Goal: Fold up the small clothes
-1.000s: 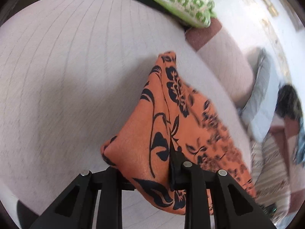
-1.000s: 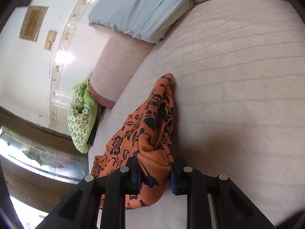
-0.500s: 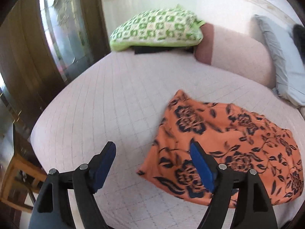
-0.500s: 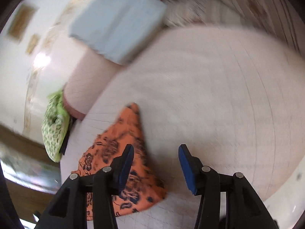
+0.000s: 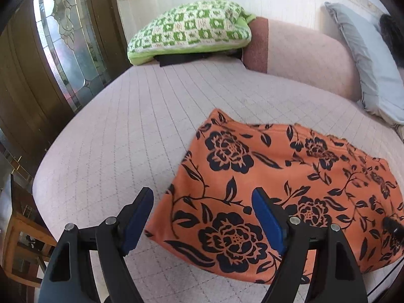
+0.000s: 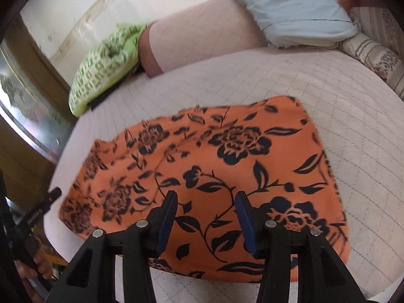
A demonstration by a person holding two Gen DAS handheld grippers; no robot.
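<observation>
Orange floral cloth (image 5: 290, 184) lies flat on the bed (image 5: 141, 131), near the green pillow (image 5: 192, 30), prob. folded once w/ more folds left; left gripper (image 5: 203, 217) & right gripper (image 6: 205, 217) both released, holding nothing.

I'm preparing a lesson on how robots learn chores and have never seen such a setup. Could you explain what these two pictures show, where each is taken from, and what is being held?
No robot arm is here: a person holds a two-finger gripper in each hand, each carrying a wide-angle camera looking along its fingers. One picture looks out from the left gripper, the other from the right gripper. Both are open and hold nothing. An orange floral garment lies spread on a quilted bed. Behind it are a green checked cushion and a pale blue pillow.
</observation>
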